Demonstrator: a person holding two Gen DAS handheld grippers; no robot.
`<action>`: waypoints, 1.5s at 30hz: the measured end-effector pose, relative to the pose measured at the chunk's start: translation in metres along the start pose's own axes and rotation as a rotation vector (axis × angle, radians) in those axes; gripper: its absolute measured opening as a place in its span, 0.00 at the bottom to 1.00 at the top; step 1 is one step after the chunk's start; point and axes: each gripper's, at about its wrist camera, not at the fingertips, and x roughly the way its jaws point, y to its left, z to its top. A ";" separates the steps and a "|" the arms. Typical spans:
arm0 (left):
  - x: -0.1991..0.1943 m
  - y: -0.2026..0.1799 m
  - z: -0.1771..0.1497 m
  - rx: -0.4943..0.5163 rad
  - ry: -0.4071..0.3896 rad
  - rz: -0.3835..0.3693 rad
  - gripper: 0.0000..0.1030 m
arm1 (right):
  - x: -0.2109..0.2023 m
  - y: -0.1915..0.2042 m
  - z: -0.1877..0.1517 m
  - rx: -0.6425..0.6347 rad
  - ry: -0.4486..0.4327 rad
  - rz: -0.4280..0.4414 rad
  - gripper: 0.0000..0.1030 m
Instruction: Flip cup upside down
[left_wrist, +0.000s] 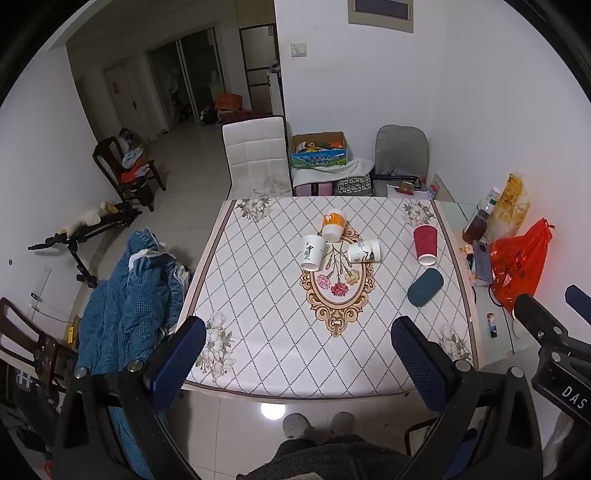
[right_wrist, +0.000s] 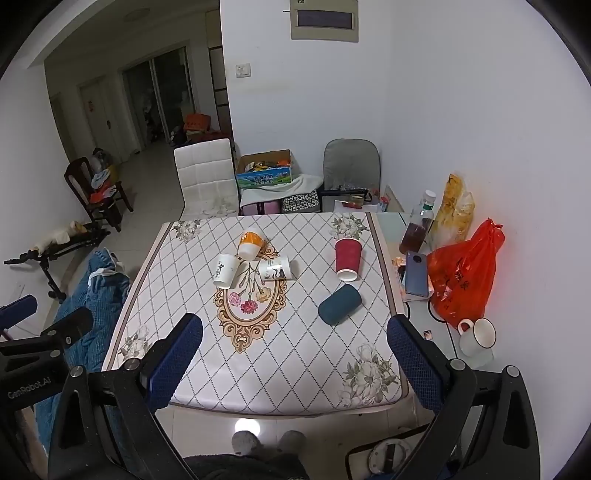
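Note:
Several paper cups lie on the patterned tablecloth (left_wrist: 258, 295). An orange-and-white cup (left_wrist: 333, 225) (right_wrist: 250, 244), a white cup with black lettering (left_wrist: 312, 253) (right_wrist: 225, 270) and a white printed cup (left_wrist: 364, 252) (right_wrist: 277, 268) lie on their sides near the middle. A red cup (left_wrist: 425, 244) (right_wrist: 347, 258) and a dark teal cup (left_wrist: 424, 287) (right_wrist: 340, 304) lie to the right. My left gripper (left_wrist: 298, 334) and right gripper (right_wrist: 294, 332) are both open and empty, held high above the table's near edge, well short of the cups.
Right of the cloth stand a red plastic bag (right_wrist: 461, 273), a phone (right_wrist: 416, 273), a bottle (right_wrist: 417, 221), a snack bag (right_wrist: 452, 210) and a white mug (right_wrist: 476, 336). A white chair (left_wrist: 256, 158) and a grey chair (left_wrist: 400, 155) stand behind the table. Blue bedding (left_wrist: 125, 295) lies left.

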 end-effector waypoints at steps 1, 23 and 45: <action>-0.002 0.000 0.002 0.000 0.000 -0.001 1.00 | 0.000 0.000 0.001 0.000 -0.001 0.000 0.99; -0.005 -0.002 0.012 -0.001 -0.007 -0.002 1.00 | 0.001 0.005 0.003 -0.009 -0.007 0.005 0.99; -0.007 -0.002 0.028 -0.008 -0.017 -0.003 1.00 | -0.003 0.007 0.006 -0.006 -0.011 0.011 0.99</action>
